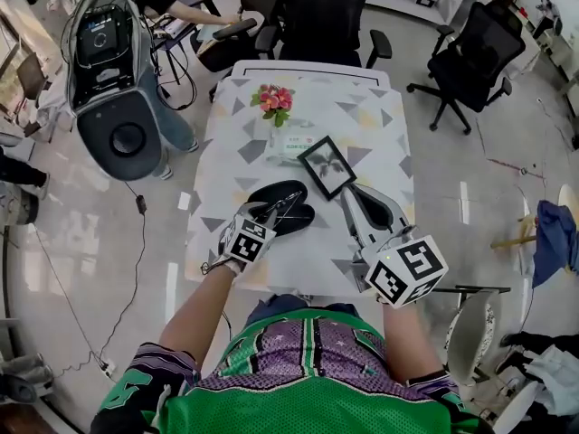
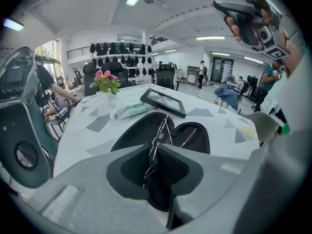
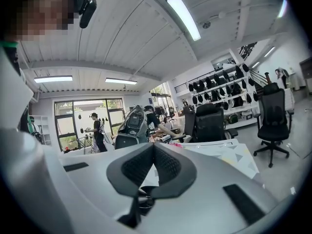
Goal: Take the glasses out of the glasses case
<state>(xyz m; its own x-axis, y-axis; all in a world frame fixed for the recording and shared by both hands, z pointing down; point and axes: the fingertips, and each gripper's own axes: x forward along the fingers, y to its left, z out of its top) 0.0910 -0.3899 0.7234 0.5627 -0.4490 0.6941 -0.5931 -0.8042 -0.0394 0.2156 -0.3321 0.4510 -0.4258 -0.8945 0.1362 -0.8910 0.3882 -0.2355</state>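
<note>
A black glasses case (image 1: pixel 288 191) lies open on the patterned table (image 1: pixel 362 125), both halves facing up. Thin wire-framed glasses (image 2: pixel 161 130) rise out of the case (image 2: pixel 136 133). My left gripper (image 1: pixel 268 213) reaches down into the case; in the left gripper view its pads (image 2: pixel 168 162) are closed on the glasses' frame, which runs up between them. My right gripper (image 1: pixel 355 193) hovers just right of the case, jaws together with nothing in them. It also shows raised at the upper right as the right gripper (image 2: pixel 243 13). In its own view the right gripper (image 3: pixel 153 146) points level over the table.
A black picture frame (image 1: pixel 327 166) leans just behind the case. Further back are a pack of wipes (image 1: pixel 289 146) and a small pot of pink flowers (image 1: pixel 274 99). Office chairs (image 1: pixel 470 57) ring the table. A large grey machine (image 1: pixel 113 70) stands at the left.
</note>
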